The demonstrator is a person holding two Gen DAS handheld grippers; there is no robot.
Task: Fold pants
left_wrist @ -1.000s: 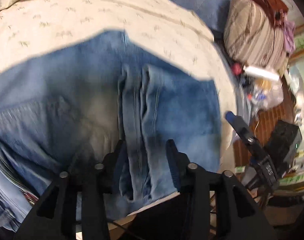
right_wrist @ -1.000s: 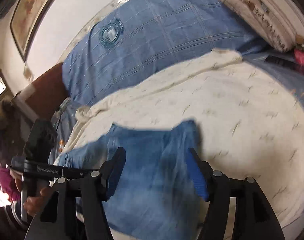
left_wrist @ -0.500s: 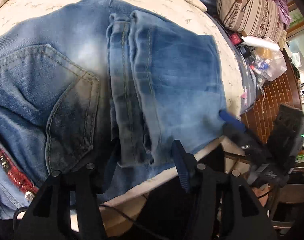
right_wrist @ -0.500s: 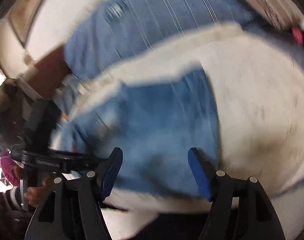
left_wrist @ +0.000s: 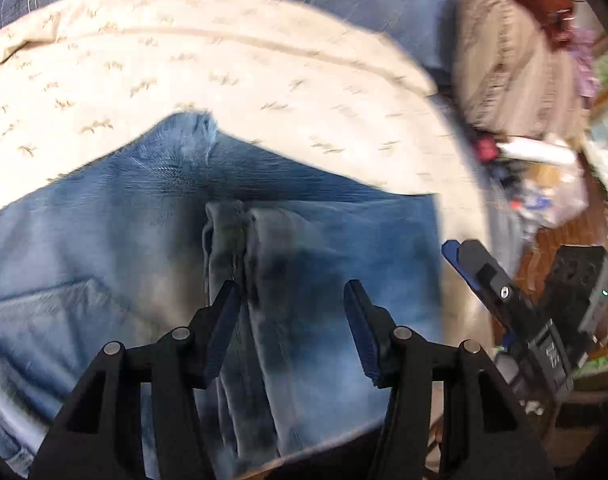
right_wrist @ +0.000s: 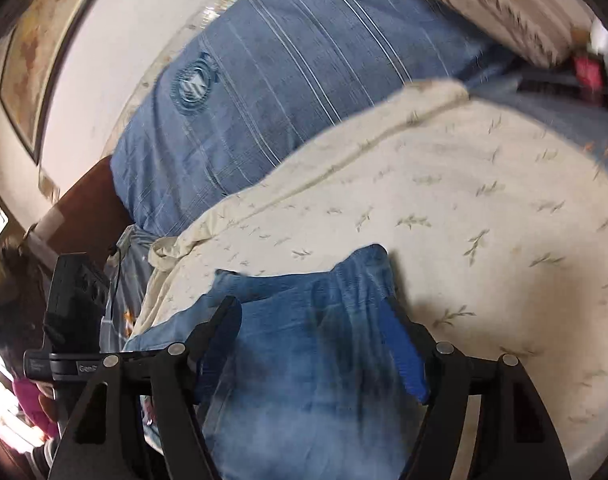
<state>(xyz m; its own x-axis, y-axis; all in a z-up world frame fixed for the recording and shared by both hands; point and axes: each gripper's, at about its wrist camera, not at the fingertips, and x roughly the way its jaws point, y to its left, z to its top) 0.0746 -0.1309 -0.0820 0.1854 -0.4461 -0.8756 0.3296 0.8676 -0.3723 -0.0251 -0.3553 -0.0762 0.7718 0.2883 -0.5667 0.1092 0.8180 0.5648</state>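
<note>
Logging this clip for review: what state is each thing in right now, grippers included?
Jeans: folded over, lying flat on the cream bedspread.
Cream bedspread: spread flat over the bed, jeans on top.
Left gripper: open, over the jeans, holding nothing.
Right gripper: open, over the jeans' edge, holding nothing.
Blue striped blanket: spread behind the bedspread.

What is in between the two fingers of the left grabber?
In the left wrist view, the left gripper stands open, and folded jeans lie between its fingers, with the thick bunched hems near the left one.

Left tool (left_wrist: pixel 290 322) jaws apart, right tool (right_wrist: pixel 312 340) likewise
</note>
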